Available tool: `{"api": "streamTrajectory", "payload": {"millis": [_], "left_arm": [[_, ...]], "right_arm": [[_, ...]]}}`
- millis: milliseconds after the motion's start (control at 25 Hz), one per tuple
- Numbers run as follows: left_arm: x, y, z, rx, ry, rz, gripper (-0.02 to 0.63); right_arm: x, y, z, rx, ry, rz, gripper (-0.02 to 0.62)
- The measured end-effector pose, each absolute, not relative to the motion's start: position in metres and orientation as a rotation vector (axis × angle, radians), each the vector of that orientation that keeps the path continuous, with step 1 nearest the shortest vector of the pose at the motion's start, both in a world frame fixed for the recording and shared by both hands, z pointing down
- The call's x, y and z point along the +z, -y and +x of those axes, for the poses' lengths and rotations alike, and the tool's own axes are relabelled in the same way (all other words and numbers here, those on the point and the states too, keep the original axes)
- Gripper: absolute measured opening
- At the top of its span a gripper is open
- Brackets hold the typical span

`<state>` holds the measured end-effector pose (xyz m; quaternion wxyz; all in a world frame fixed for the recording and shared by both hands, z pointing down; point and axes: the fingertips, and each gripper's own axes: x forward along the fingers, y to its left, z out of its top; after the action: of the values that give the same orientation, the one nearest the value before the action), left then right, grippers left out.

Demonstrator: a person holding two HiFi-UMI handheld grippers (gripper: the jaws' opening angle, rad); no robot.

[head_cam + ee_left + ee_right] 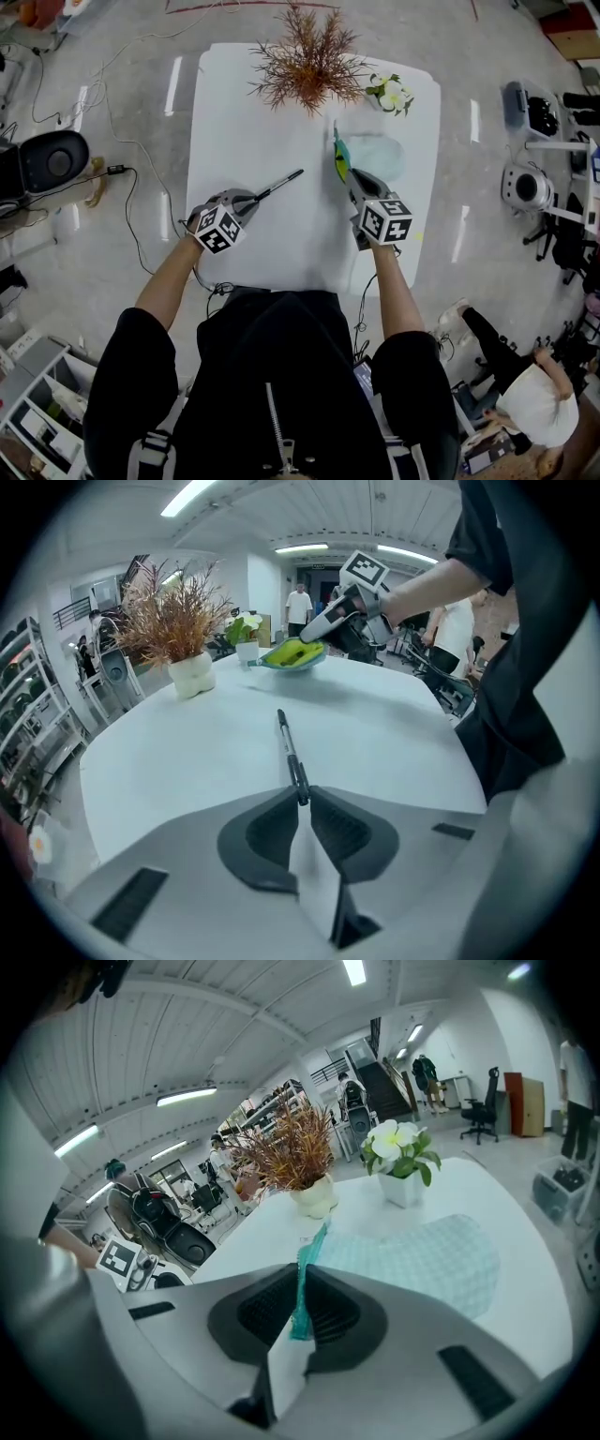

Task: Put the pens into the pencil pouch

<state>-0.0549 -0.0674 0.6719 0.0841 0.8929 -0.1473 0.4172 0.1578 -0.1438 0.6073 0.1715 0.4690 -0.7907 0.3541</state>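
A black pen (279, 183) lies on the white table (281, 234); its near end sits between the fingertips of my left gripper (251, 201), whose pads press on it. In the left gripper view the pen (289, 752) runs away from the jaws of that gripper (301, 797). My right gripper (352, 184) is shut on the edge of the teal checked pencil pouch (375, 155), lifting its green-lined rim (340, 161). In the right gripper view the pouch edge (307, 1279) is pinched in the gripper (302, 1312) and the pouch body (422, 1260) lies flat beyond.
A white pot of dried brown branches (305, 61) and a small pot of white flowers (392, 94) stand at the table's far edge. Cables (122, 178) trail on the floor to the left. A person (525, 384) crouches at the lower right.
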Motion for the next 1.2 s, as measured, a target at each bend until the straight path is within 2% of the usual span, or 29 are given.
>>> {"api": "streamTrajectory", "payload": {"millis": [1200], "left_arm": [[0.558, 0.102, -0.021, 0.887, 0.333, 2.815, 0.043]], "right_arm": [[0.601, 0.145, 0.162, 0.988, 2.262, 1.349, 0.035]]}}
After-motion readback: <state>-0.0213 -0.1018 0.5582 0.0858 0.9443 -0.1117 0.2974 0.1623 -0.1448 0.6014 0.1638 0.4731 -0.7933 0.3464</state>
